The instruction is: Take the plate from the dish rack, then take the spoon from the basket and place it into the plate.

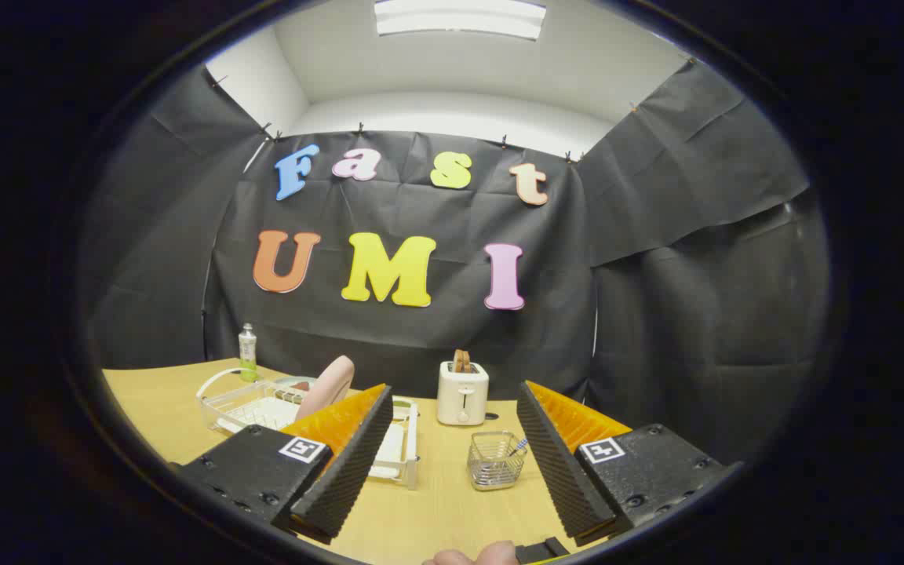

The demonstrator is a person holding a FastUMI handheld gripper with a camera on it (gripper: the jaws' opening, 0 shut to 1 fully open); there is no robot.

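**Plate ahead and to the left of our open fingers**

Plate (328, 387) first: we see it standing on edge in the dish rack (264, 408), pink and tilted, its upper rim rising just above the tip of our left finger. The rack itself sits on the wooden table (436, 502), partly hidden behind that left finger, so the plate lies forward and off to the left of the gap — not between the fingers.

Our gripper (452, 455) is spread wide and holds nothing; bare tabletop shows between the two fingers. A bit of the hand (472, 555) carrying it peeks in at the near edge.

The wire basket (497, 461) stands on the table just inside the right finger, nearer to us than the rack's far end, with what looks like the spoon handle (519, 447) leaning out toward the right finger. Beyond the gap sits a cream toaster (463, 392) with a slice in its slot, and a bottle (247, 353) stands well behind the rack.

We judge the task has not begun — the plate is in the rack, the spoon in the basket. The coming move turns on this: we would need to swing left and forward so the plate's thin upright edge runs between the fingers. Whether its rim faces us squarely we cannot tell.
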